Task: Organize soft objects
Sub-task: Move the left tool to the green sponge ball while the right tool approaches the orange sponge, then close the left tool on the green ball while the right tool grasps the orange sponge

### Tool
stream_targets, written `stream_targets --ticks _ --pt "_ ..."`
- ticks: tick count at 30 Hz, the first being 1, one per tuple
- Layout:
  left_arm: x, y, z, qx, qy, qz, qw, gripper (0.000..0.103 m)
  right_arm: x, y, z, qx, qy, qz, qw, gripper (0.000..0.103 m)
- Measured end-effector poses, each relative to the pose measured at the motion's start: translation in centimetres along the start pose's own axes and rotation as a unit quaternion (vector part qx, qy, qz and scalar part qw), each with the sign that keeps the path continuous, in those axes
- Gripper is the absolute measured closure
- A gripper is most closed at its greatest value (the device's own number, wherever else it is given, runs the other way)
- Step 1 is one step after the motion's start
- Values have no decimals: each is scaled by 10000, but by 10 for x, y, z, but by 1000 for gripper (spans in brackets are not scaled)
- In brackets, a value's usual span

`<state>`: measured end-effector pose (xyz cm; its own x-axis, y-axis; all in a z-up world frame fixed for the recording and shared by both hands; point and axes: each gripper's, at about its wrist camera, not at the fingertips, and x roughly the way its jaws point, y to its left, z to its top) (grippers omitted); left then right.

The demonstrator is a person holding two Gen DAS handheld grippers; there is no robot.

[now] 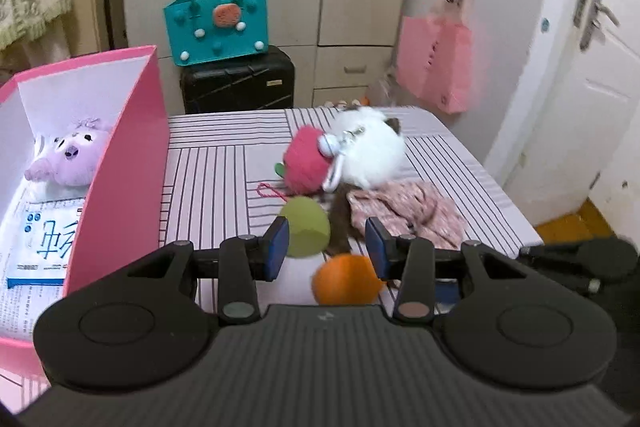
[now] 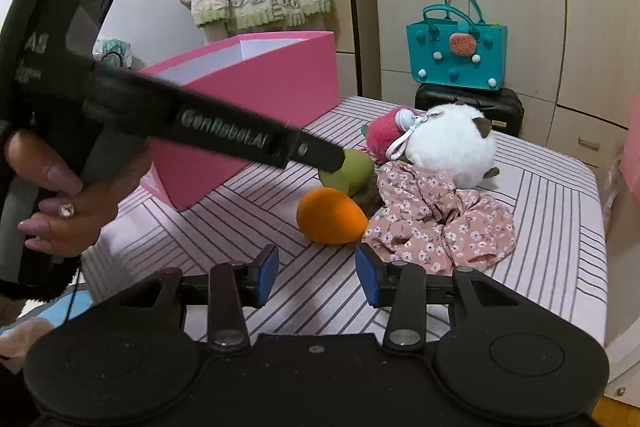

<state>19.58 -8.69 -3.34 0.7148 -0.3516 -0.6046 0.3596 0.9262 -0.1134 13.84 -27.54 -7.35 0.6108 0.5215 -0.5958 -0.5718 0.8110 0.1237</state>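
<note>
The left gripper is hovering with fingers spread and empty over the green sponge, which is lying just beyond its left fingertip, near the pink box. The right gripper, likewise spread, is waiting nearer the orange sponge.

Both wrist views face the toy pile closely, sharing the pink box.
</note>
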Motion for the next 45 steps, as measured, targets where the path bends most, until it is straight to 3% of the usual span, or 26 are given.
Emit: stream_targets --ticks 5,9,14,23,27,30,45 --pt "24 1 2 -67 107 112 9999 62 15 7 4 -251 -102 -148 9995 46" --pt "39 1 5 -112 137 262 9995 62 25 12 10 -525 -113 -337 9980 44" --pt "50 8 7 -204 224 334 9990 62 33 8 11 -425 -130 -321 9985 39" --pt "64 11 1 -389 430 402 9975 57 45 7 12 -327 0 -558 9979 39" --pt "61 18 -1 -579 385 289 9972 66 42 5 11 -138 -47 -522 9985 45" --pt "57 20 -4 -691 356 188 9968 68 35 3 11 -79 -121 -453 9989 47" --pt "37 12 -16 -655 528 -28 9965 66 24 5 0 120 -91 -436 9989 47"
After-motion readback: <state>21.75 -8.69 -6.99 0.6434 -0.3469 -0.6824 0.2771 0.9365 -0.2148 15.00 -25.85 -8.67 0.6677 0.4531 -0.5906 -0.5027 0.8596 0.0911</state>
